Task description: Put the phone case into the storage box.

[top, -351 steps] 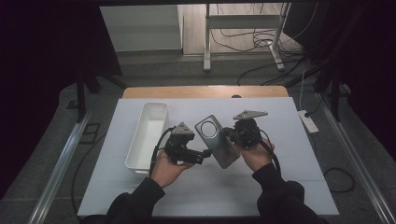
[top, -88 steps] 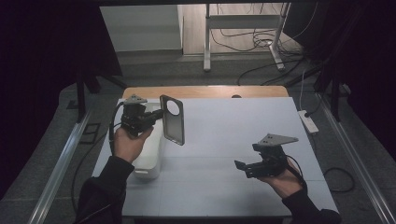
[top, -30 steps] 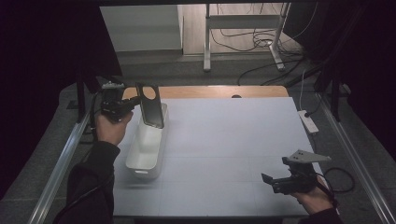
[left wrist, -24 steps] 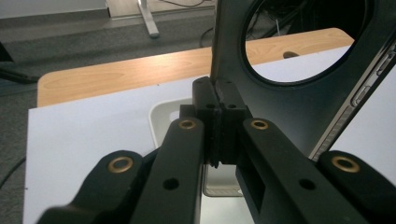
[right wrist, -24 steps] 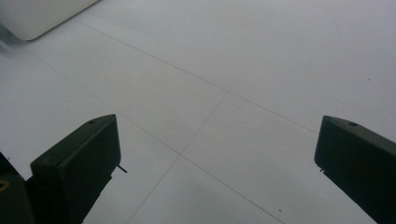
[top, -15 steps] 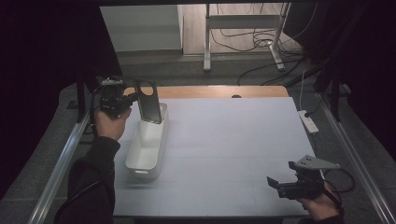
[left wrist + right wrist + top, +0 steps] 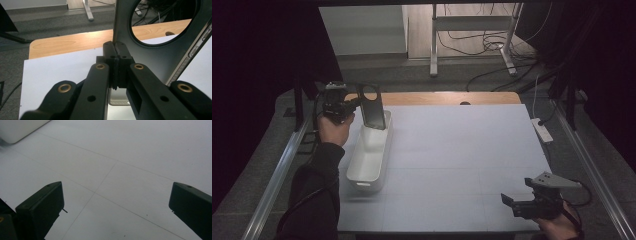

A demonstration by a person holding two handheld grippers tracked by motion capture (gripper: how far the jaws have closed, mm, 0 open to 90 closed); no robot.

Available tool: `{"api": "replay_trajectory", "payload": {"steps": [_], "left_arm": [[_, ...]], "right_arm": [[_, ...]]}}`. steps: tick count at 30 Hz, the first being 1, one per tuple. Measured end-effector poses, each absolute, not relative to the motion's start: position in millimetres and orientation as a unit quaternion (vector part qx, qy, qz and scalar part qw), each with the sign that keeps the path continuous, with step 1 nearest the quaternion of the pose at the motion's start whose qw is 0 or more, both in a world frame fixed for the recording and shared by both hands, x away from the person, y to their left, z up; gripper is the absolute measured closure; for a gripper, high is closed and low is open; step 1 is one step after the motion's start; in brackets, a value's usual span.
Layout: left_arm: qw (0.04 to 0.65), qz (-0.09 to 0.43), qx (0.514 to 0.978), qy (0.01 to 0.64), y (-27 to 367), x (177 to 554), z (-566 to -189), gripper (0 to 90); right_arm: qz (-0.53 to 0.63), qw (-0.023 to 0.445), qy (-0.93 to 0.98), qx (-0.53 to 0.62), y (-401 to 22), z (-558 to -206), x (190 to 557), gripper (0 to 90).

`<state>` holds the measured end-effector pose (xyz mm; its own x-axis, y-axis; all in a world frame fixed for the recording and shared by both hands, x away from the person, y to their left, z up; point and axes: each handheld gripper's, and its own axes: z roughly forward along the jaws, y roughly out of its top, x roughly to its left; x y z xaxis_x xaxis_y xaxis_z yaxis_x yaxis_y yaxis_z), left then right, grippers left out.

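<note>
My left gripper (image 7: 343,106), fingers pinching the phone case (image 7: 373,106) upright, hangs over the white tray's (image 7: 368,175) far end; right gripper (image 7: 521,206) wide, empty.

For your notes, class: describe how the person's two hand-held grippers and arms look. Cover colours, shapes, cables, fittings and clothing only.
Both tools are black. The left hand-held gripper has two flat linkage arms with brass-coloured rivets and blocky pads. The right hand-held gripper has squared black jaws and a grey three-cornered plate on top. A dark cable trails from the left one. The person wears a dark long sleeve.
</note>
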<state>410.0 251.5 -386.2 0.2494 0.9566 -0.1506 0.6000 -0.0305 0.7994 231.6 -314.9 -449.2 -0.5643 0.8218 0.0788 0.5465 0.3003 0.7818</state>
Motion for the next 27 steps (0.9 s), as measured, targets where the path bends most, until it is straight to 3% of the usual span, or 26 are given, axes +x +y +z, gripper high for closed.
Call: {"api": "replay_trajectory", "payload": {"steps": [27], "left_arm": [[0.390, 0.220, 0.670, 0.592, 250, 432, -417, 89.3]], "right_arm": [[0.401, 0.169, 0.788, 0.435, -315, -450, 232, 0.6]]}}
